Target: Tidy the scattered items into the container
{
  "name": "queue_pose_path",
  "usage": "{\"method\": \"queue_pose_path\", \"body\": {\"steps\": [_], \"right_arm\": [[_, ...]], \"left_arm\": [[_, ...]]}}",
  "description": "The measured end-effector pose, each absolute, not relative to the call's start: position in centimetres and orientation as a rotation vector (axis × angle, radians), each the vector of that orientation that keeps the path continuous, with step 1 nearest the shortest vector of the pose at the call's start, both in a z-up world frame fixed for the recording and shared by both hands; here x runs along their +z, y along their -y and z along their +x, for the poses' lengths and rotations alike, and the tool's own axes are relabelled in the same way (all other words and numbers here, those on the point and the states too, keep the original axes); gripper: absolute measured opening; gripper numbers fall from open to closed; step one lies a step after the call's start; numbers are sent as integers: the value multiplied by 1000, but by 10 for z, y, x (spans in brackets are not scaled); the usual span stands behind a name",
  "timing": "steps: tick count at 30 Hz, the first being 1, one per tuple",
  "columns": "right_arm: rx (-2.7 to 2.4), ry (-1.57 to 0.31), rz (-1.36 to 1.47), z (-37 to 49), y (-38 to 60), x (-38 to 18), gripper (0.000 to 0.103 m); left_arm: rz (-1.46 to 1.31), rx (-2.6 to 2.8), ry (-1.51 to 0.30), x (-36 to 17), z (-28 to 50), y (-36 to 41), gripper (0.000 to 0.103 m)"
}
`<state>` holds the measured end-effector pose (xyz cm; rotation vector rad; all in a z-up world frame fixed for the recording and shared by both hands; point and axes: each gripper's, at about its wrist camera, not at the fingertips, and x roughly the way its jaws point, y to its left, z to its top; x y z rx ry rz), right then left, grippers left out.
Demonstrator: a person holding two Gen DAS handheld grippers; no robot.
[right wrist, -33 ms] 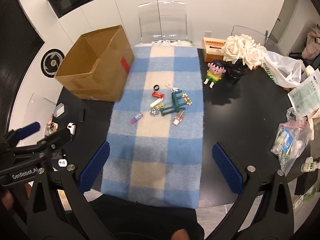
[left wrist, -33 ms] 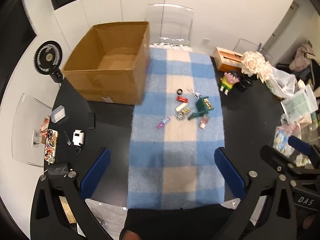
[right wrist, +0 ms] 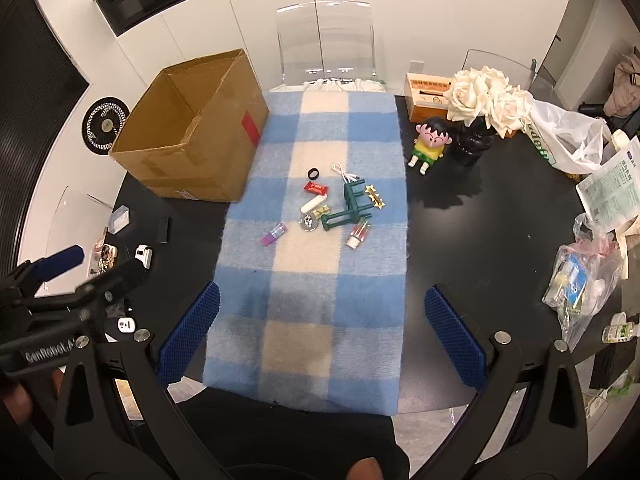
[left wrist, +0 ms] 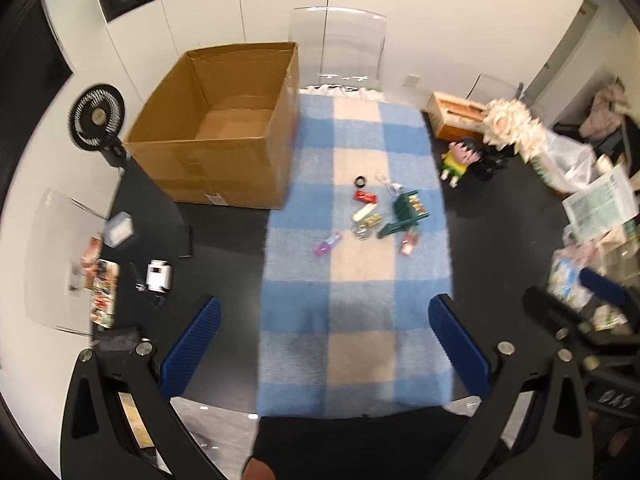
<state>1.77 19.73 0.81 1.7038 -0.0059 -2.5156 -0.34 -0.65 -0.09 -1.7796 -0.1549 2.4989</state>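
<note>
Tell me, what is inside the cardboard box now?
Nothing visible: the cardboard box shows only its bare brown floor. Its near wall covers the closest strip of floor.

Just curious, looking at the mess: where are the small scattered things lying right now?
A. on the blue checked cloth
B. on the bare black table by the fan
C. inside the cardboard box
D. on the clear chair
A: the small items lie clustered on the cloth, while the box shows only bare cardboard inside.

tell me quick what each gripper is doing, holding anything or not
Left gripper: open wide, holding nothing, above the blue and cream checked blanket.
Right gripper: open wide, holding nothing, above the same blanket.
</note>
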Motion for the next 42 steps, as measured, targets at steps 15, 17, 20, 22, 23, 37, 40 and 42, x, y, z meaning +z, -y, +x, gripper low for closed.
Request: {"method": "queue_pose_path", "body": {"steps": [15,17,20,22,23,37,40,42], "right_arm": [[-2509,87,1687,17,-201,12,103],[-2512,85,1688,18,-201,12,103],[-2515,82,1689,18,-202,12,103],[-2517,80,1690,18,-202,12,103],[-2518,79,1691,18,-202,12,103],[-2534,59,1675,18,-203,15,103],[-2536,54,1668,18,-202,17,103],[-2536,53,1665,17,-203,18,103]], "left_arm": [[-1779,2636,48,3,11,-1,102],[-1783,2630,65,4,7,4,102],[-1786,2627,82,4,6,5,102],[-1791,2625,77,5,6,6,102],[-1794,2626,64,5,6,5,102],[-1753,2633,58,11,9,2,102],[-1748,2638,65,12,11,3,102],[-1747,2641,70,12,11,5,102]]}}
